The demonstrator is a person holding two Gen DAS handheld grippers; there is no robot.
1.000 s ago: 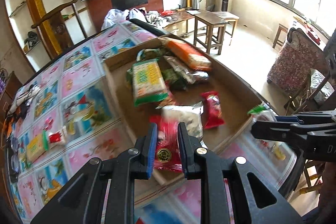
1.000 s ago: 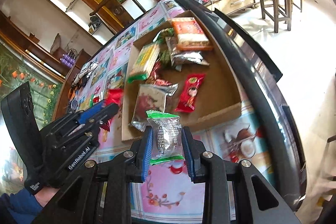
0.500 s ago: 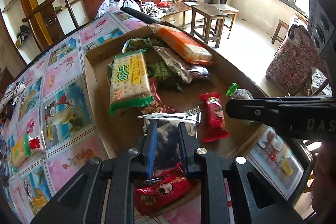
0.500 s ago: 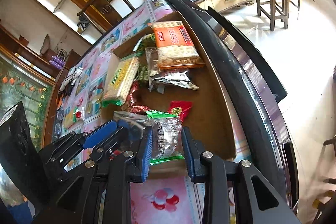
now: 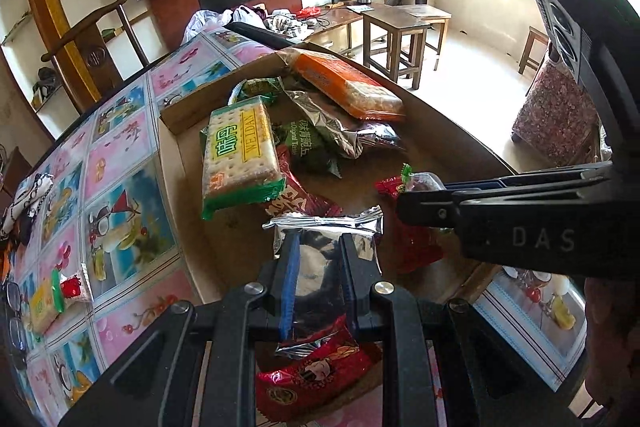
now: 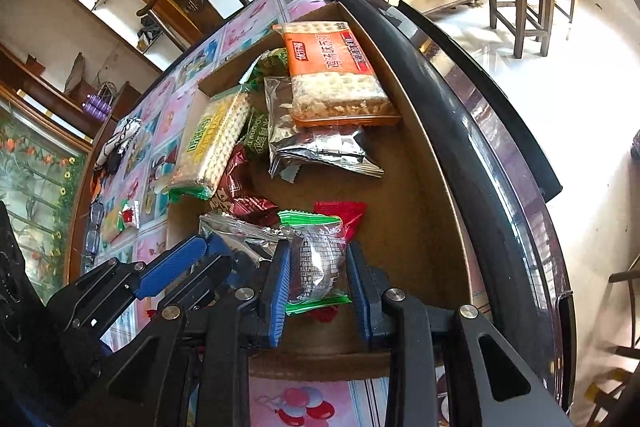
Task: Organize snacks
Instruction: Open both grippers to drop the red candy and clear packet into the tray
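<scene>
Snacks: most already lie in the cardboard box (image 6: 432,211) on the patterned table (image 5: 120,163); two more ride in my grippers, and one small yellow-and-red pack (image 5: 52,297) sits alone out on the tablecloth, well apart from the box.
Box contents: green-and-yellow cracker pack (image 5: 240,155) leans on the heap at the left, orange cracker pack (image 6: 332,75) lies at the far end, a silver foil bag (image 6: 320,143) and a green bag (image 5: 308,147) between them, a silver-edged bag (image 5: 324,227) nearest me.
Left gripper (image 5: 318,279): closed down tight on a red snack packet (image 5: 316,375), which hangs below the jaws over the near edge of the box.
Right gripper (image 6: 318,277): closed on a green-edged clear packet (image 6: 320,259), pads pressing both its sides, held over the near part of the box floor, above a red packet (image 6: 344,213).
Crowding risk: my two grippers are just beside each other over the same near corner; if I lower both at once, I judge they may knock together.
Drop risk: my red packet hangs at the box wall, so letting go here could tip it outside onto the table.
Pile risk: setting anything against the leaning cracker pack could slide it down over the smaller packets.
Leftover: the lone pack on the tablecloth is not yet collected.
</scene>
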